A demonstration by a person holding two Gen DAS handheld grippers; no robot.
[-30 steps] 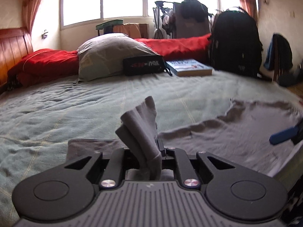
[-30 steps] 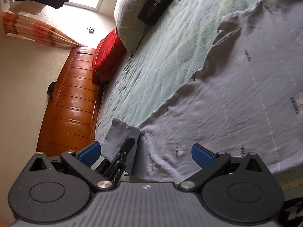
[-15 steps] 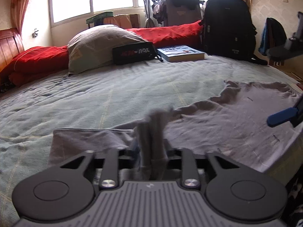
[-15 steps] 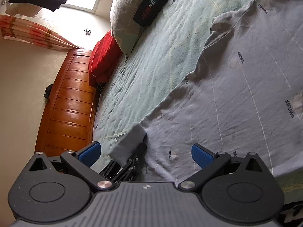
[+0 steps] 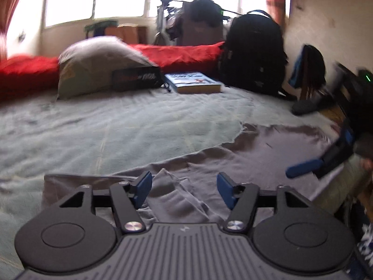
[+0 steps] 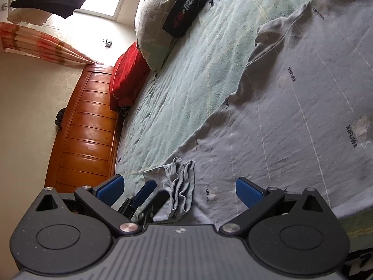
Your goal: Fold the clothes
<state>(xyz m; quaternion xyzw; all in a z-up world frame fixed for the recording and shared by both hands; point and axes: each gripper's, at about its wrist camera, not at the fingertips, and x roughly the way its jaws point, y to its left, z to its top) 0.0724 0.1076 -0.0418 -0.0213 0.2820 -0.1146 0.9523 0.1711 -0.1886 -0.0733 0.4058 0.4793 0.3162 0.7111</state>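
Our left gripper (image 5: 184, 190) stands wide, its blue-padded fingers (image 5: 142, 187) apart and holding nothing; between them lies a crumpled bunch (image 5: 177, 196) of cloth, a bunched corner of the grey T-shirt with small dark lettering (image 6: 291, 121). In the right wrist view that same bunch (image 6: 181, 186) sits rumpled in folds just beside the left gripper's fingers, not pinched by them.

Our right gripper (image 6: 179, 190) is also spread wide and empty, hovering low over the near edge of the grey T-shirt, with one blue pad (image 6: 247, 192) above the cloth and the other (image 6: 109, 187) beyond its edge. In the left wrist view it (image 5: 305, 166) shows at the far side of the shirt, a little blurred.

The grey T-shirt lies spread flat on the pale green bed sheet (image 5: 121, 128), along the near edge of the bed. Well beyond the shirt, toward the window, rest a grey-green pillow (image 5: 93, 65), a black pouch with red and white lettering (image 5: 136, 78) leaning against the pillow, a blue-covered book (image 5: 194, 85) just beside the pouch, and a black backpack (image 5: 254, 53) standing past the book. A red blanket (image 5: 181, 53) runs behind the pillow. A polished wooden headboard (image 6: 86, 128) rises at the end of the bed away from the shirt.
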